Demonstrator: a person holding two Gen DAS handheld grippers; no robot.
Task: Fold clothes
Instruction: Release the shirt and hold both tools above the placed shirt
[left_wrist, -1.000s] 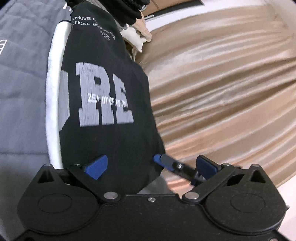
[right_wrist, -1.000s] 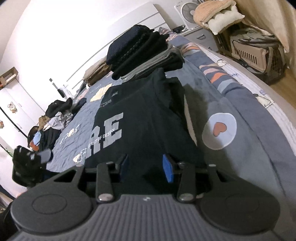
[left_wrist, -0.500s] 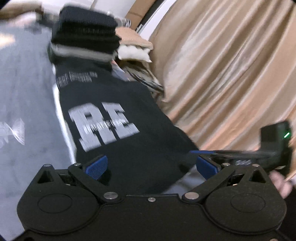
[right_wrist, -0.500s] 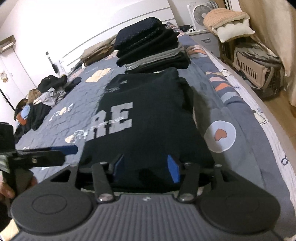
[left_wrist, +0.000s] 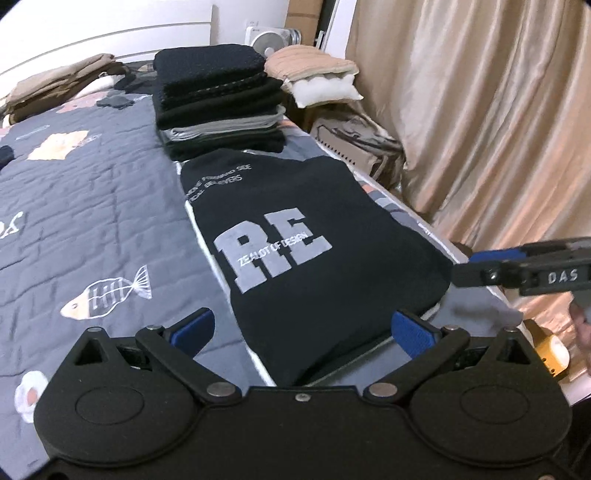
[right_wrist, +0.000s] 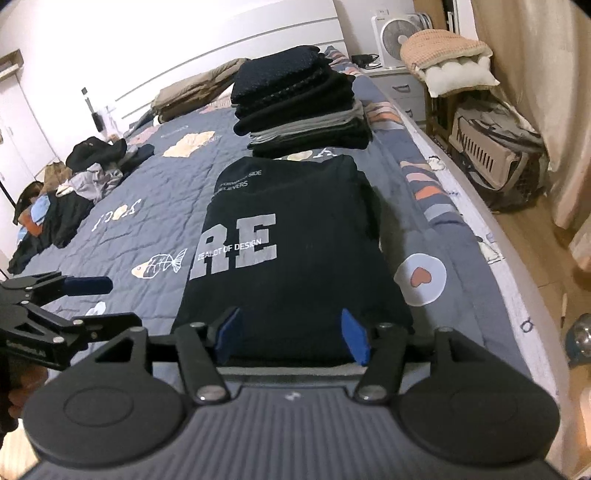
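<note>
We are holding the left gripper (left_wrist: 301, 326) and right gripper (right_wrist: 293, 336) released at 6 o'clock of the folded shirt (right_wrist: 291, 251) on the bed (right_wrist: 147, 206), risking snagging its near hem and undoing the fold.

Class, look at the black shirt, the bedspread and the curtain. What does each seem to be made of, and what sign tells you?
Shirt: soft matte knit, probably cotton; lettering looks printed, flat and grey. Bedspread: quilted fabric, matte; stitch lines pucker it around printed fish and clouds. Curtain: smooth satin-like cloth, likely synthetic; its folds catch shiny highlights.
</note>
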